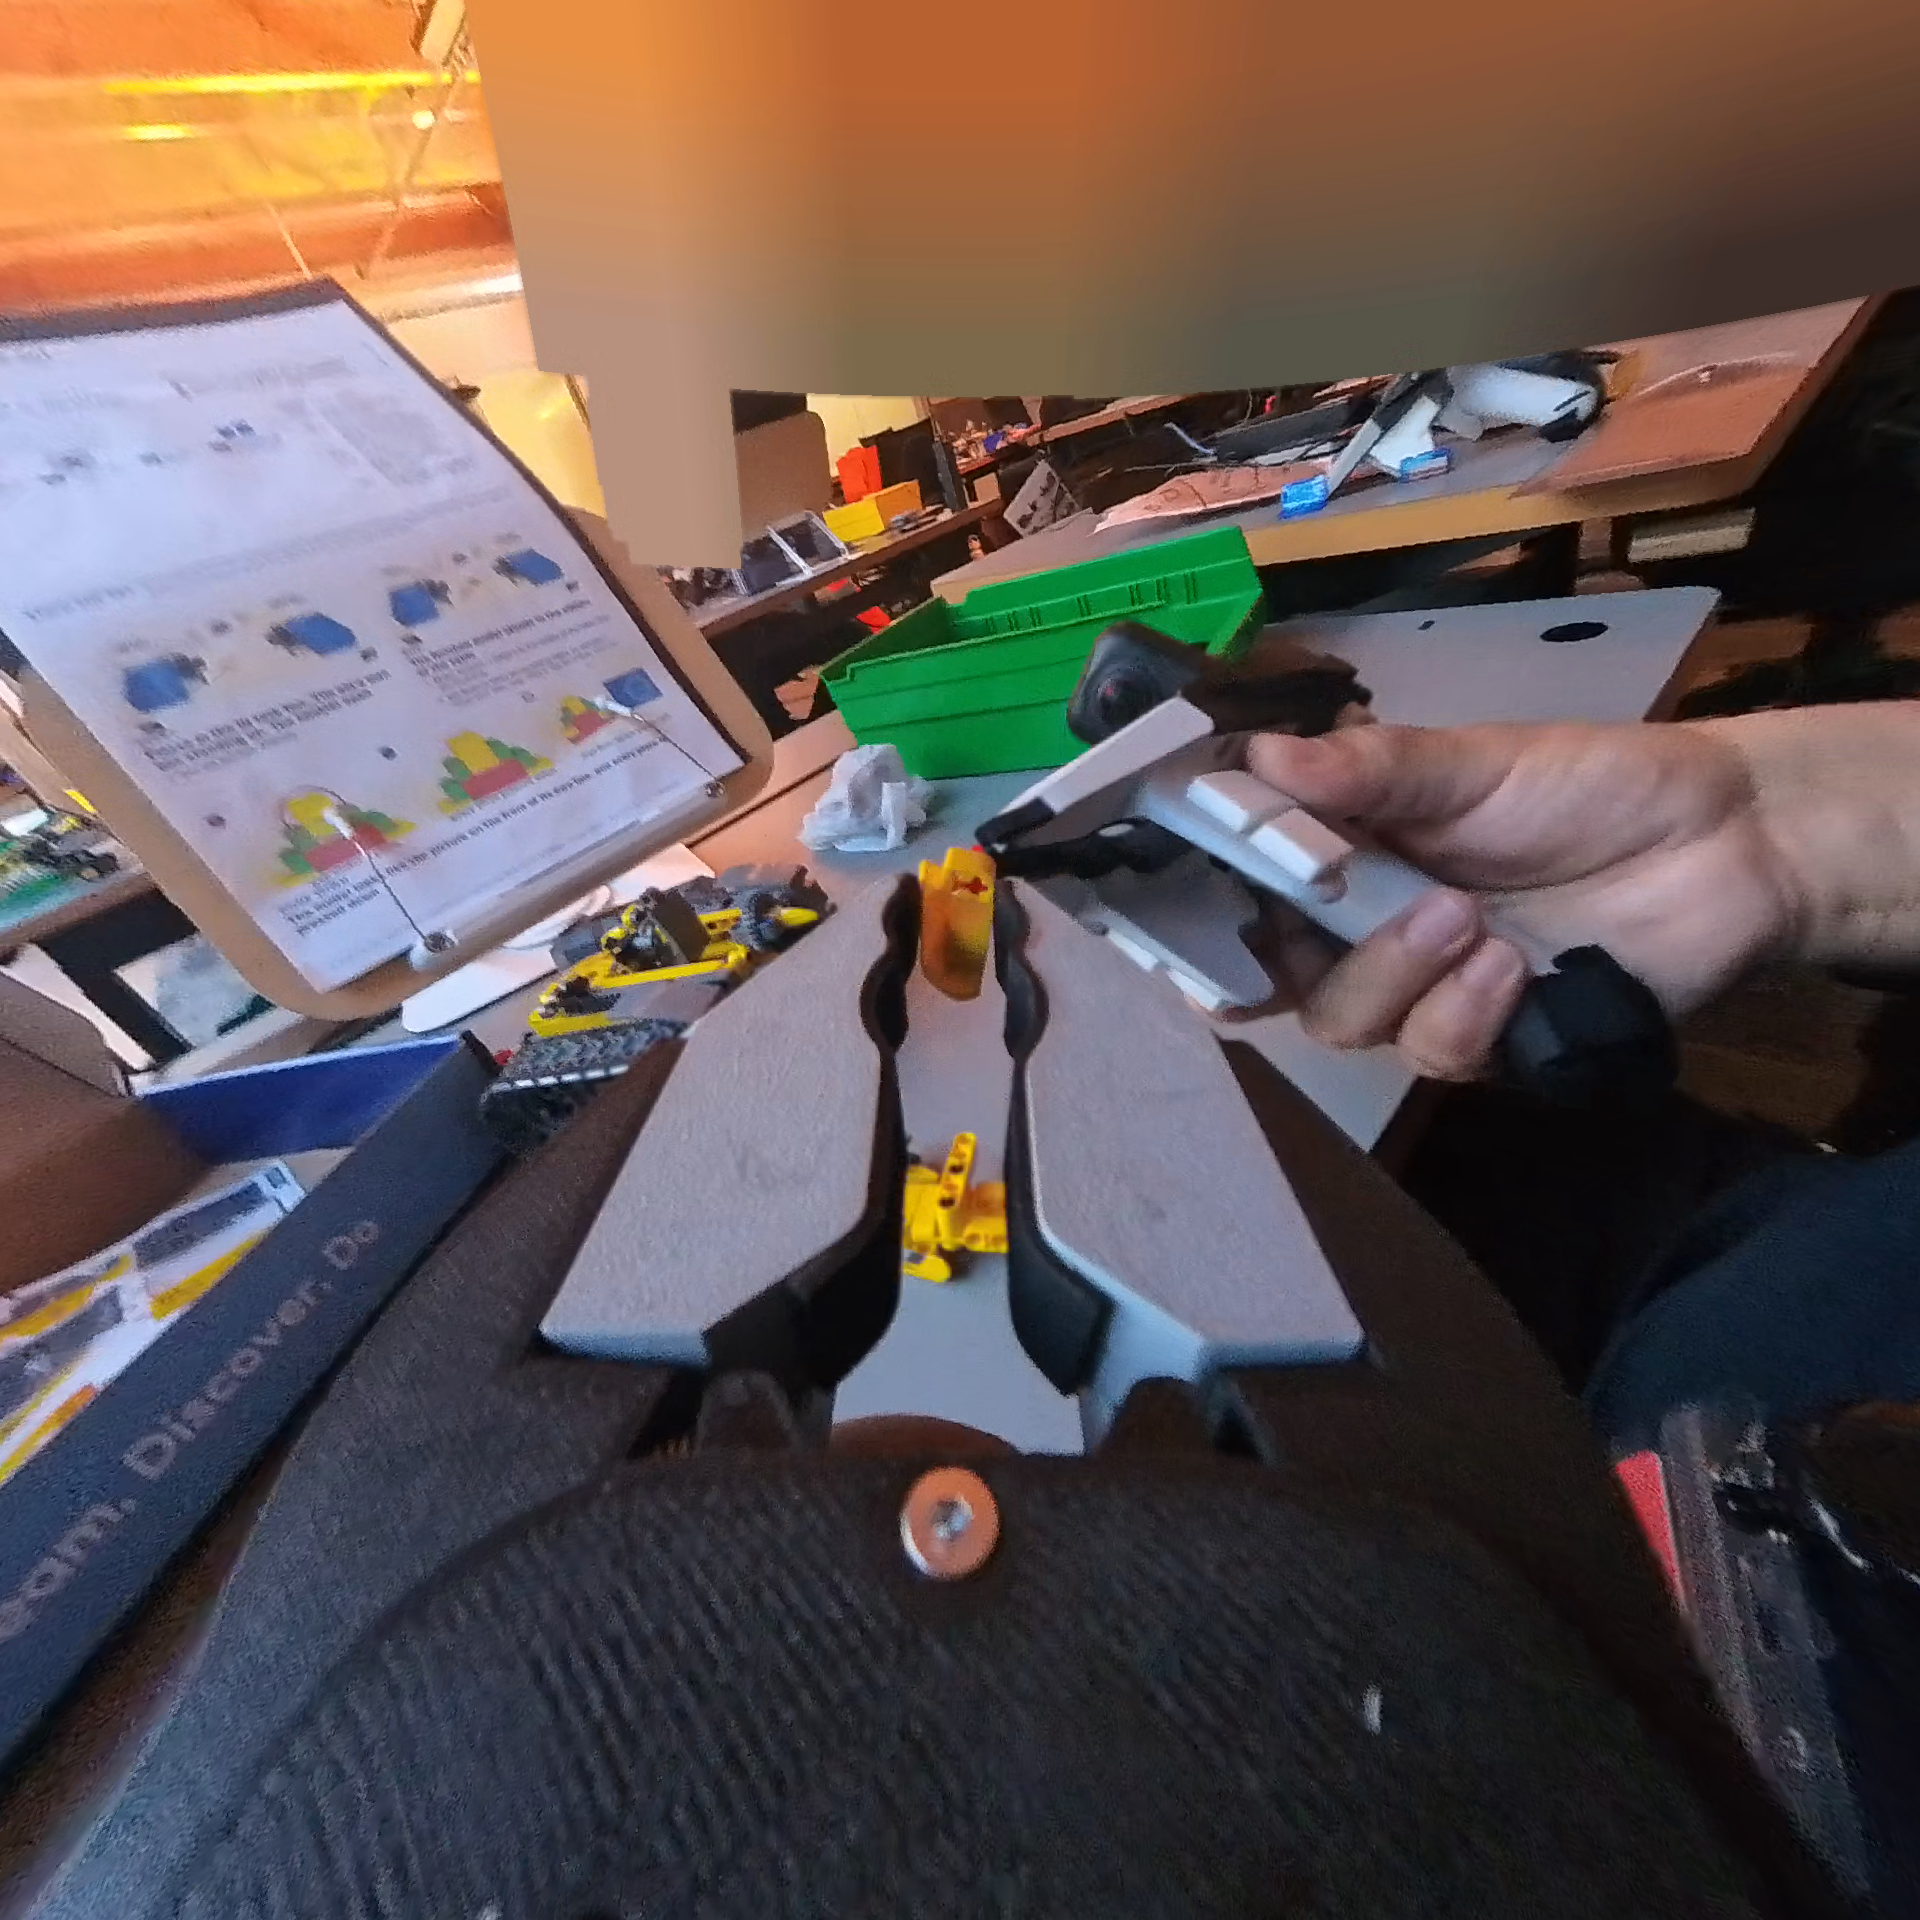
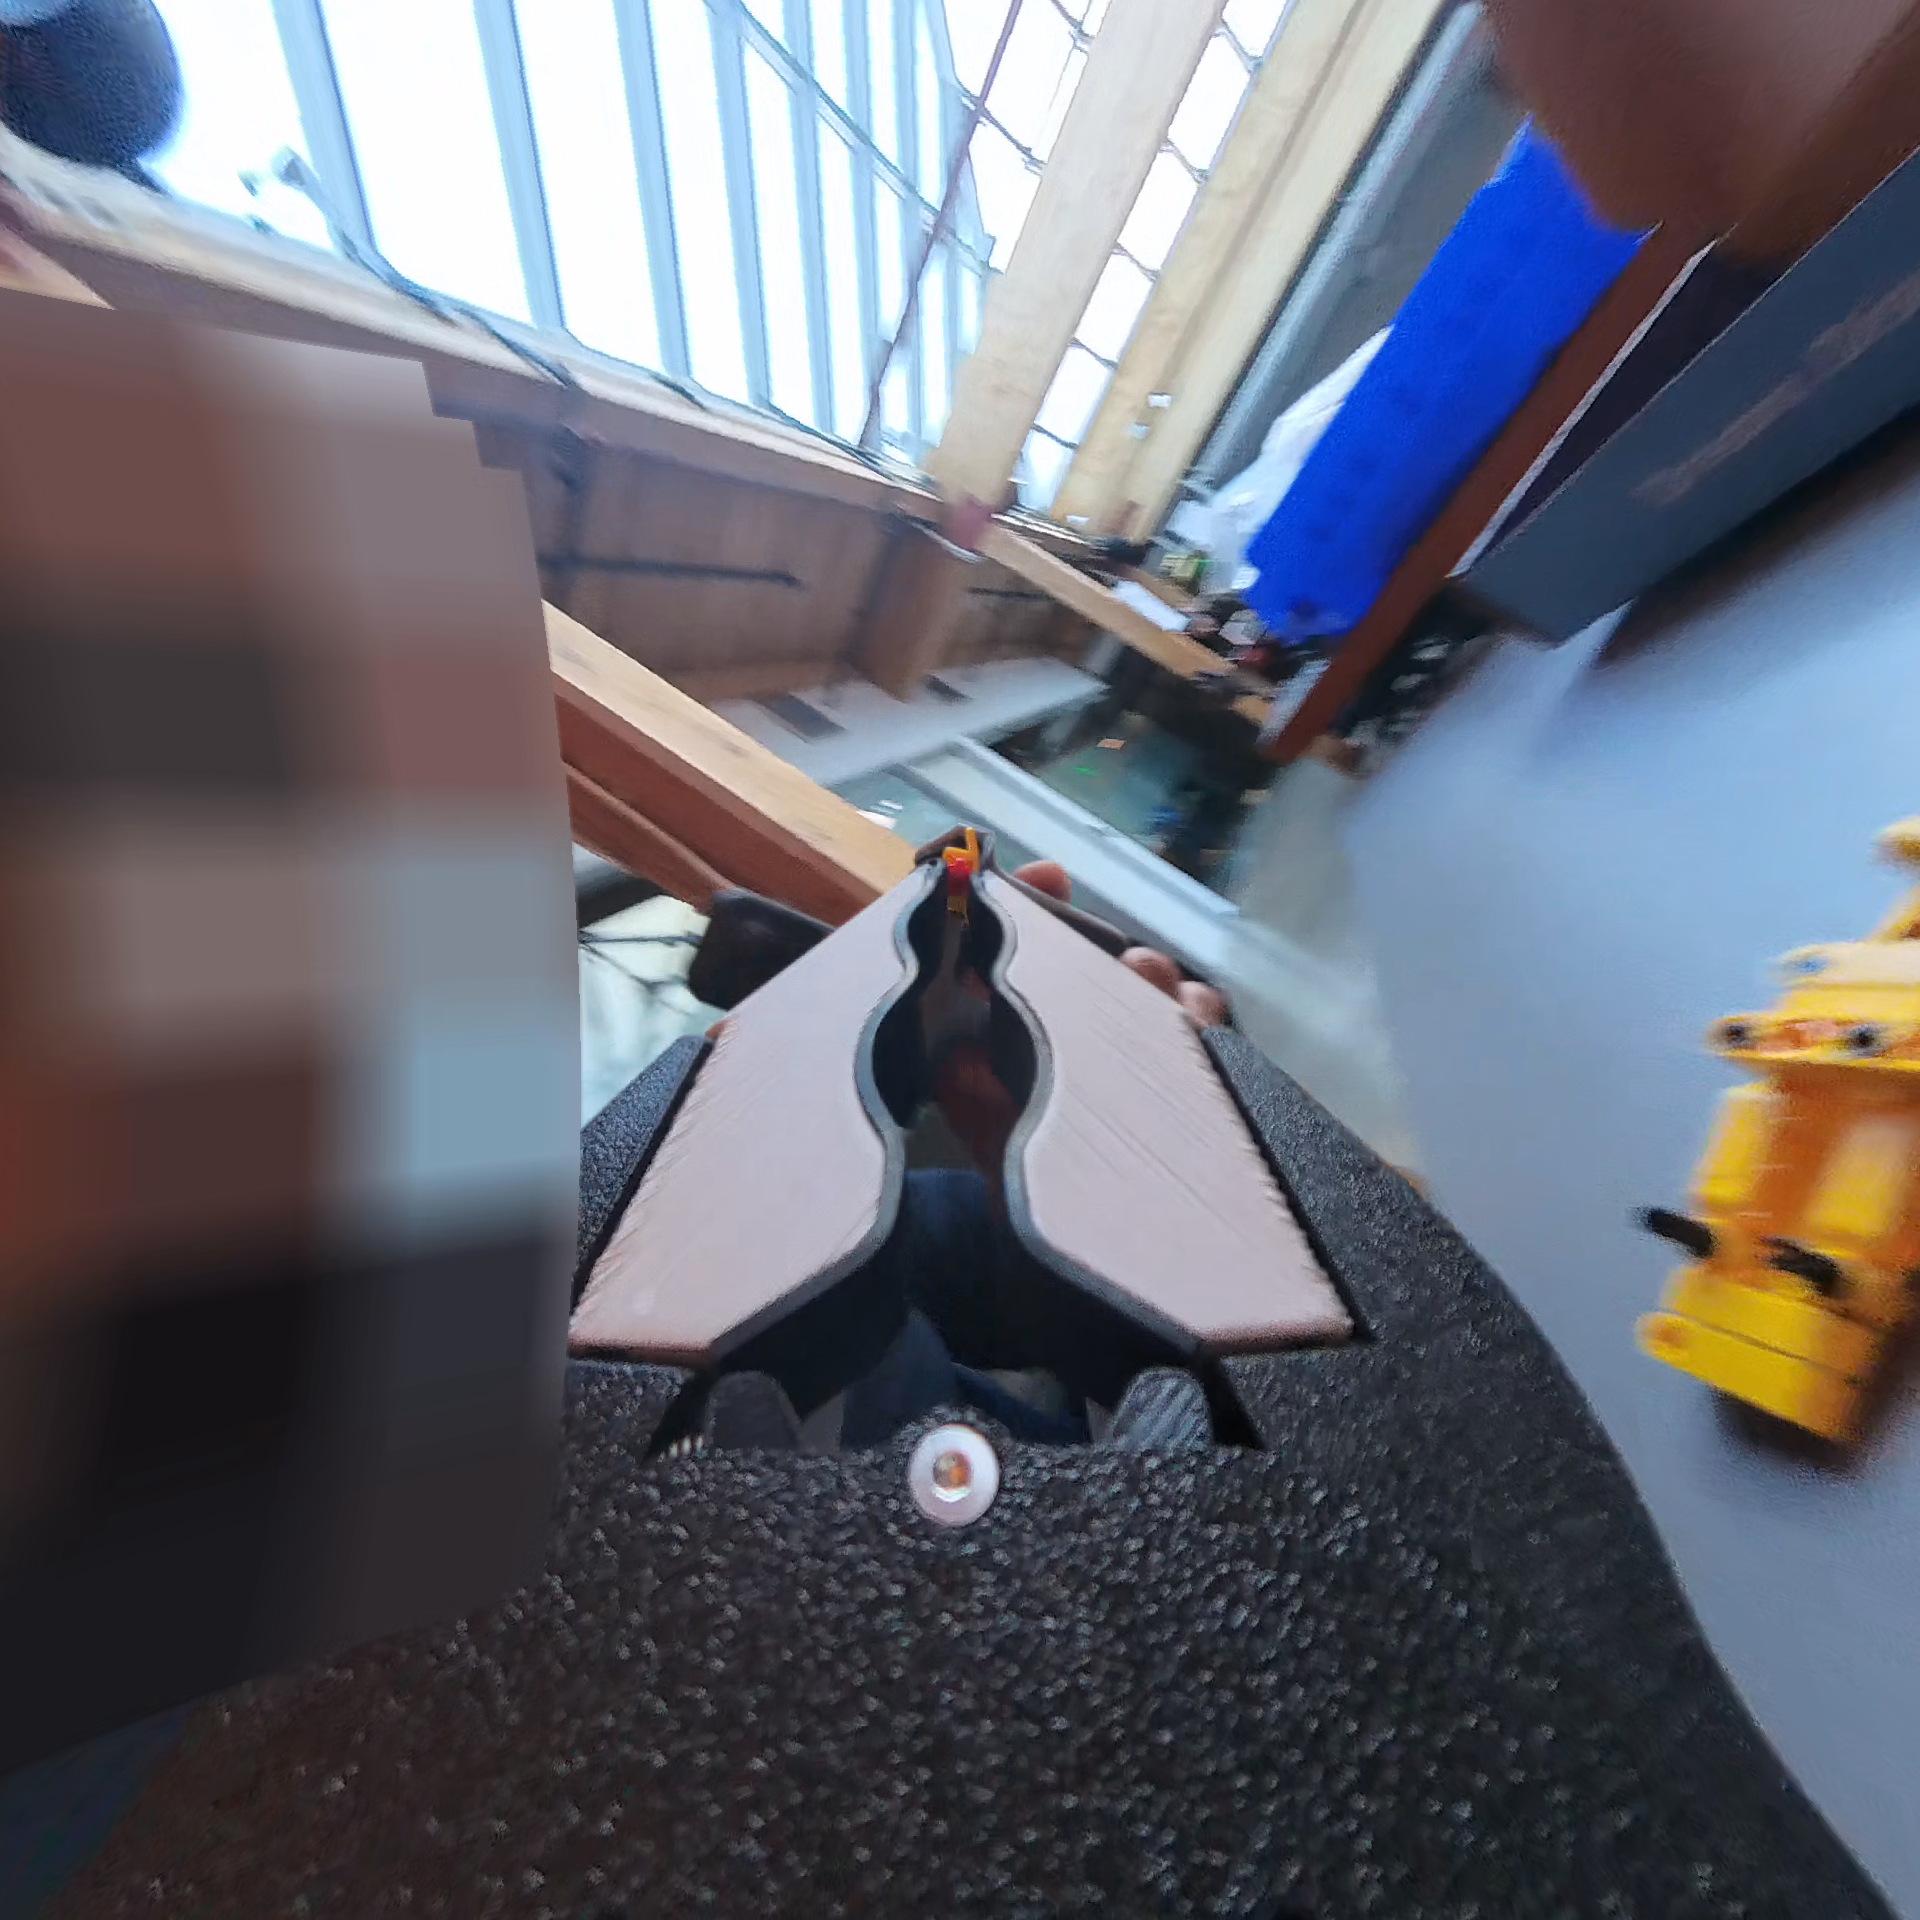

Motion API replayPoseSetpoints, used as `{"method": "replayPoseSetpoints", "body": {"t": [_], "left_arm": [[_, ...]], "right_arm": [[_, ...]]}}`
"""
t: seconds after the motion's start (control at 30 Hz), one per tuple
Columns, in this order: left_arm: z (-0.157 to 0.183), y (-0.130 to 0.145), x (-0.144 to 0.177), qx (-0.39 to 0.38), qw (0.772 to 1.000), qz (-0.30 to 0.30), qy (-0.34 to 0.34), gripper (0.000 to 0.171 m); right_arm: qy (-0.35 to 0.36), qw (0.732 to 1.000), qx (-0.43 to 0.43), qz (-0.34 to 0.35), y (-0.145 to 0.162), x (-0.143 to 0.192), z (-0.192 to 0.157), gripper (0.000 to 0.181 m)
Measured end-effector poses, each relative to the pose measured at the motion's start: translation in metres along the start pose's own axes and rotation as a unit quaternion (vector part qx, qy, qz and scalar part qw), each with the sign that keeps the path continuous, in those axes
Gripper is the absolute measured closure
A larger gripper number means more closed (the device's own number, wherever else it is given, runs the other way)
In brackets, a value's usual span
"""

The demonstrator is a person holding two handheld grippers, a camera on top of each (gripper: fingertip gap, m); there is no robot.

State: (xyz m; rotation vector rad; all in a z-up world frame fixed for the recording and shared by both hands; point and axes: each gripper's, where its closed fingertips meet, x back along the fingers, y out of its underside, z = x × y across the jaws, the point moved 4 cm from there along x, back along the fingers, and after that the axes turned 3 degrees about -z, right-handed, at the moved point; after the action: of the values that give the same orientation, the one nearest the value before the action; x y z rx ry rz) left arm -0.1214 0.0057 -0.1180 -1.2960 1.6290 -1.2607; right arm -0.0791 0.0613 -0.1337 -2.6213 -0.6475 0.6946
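My left gripper (image 1: 954,906) is shut on a translucent orange piece (image 1: 956,935) and holds it upright above the grey table (image 1: 1455,665). A small red pin (image 1: 975,884) shows at the piece's top. My right gripper (image 2: 961,868), held by a hand (image 1: 1507,831), comes in from the right in the left wrist view (image 1: 992,836). Its tips are closed on the red pin (image 2: 954,860), right against the orange piece (image 2: 968,840). A small yellow brick assembly (image 1: 951,1205) lies on the table under the left fingers.
A yellow and black tracked model (image 1: 644,956) stands left of the grippers and also shows in the right wrist view (image 2: 1818,1195). Behind are a green bin (image 1: 1039,665), crumpled white paper (image 1: 868,800) and an instruction sheet on a stand (image 1: 312,644). A dark blue box (image 1: 208,1330) lies at the left.
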Motion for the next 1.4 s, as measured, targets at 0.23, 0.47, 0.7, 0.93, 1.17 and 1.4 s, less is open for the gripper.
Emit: {"method": "replayPoseSetpoints", "body": {"t": [0.23,0.47,0.7,0.93,1.17,1.4], "left_arm": [[0.005,0.016,-0.007,0.043,0.998,-0.031,0.033,0.16],[0.01,0.022,-0.007,0.112,0.988,-0.032,0.1,0.16],[0.016,0.016,0.002,0.004,0.994,0.038,0.104,0.161],[0.034,-0.003,0.021,-0.156,0.973,0.153,0.068,0.161],[0.042,-0.008,0.024,-0.119,0.97,0.183,0.11,0.16],[0.053,-0.023,0.044,0.054,0.92,0.268,0.282,0.161]], "right_arm": [[0.061,0.992,0.107,-0.027,0.001,0.01,0.005,0.179],[0.105,0.965,0.225,-0.084,0.007,0.01,-0.003,0.18],[0.142,0.901,0.369,-0.178,0.017,0.009,-0.018,0.181],[0.135,0.837,0.475,-0.235,0.028,0.004,-0.047,0.169],[0.123,0.778,0.552,-0.272,0.04,0.005,-0.067,0.167],[0.103,0.766,0.573,-0.272,0.051,0.003,-0.079,0.168]]}}
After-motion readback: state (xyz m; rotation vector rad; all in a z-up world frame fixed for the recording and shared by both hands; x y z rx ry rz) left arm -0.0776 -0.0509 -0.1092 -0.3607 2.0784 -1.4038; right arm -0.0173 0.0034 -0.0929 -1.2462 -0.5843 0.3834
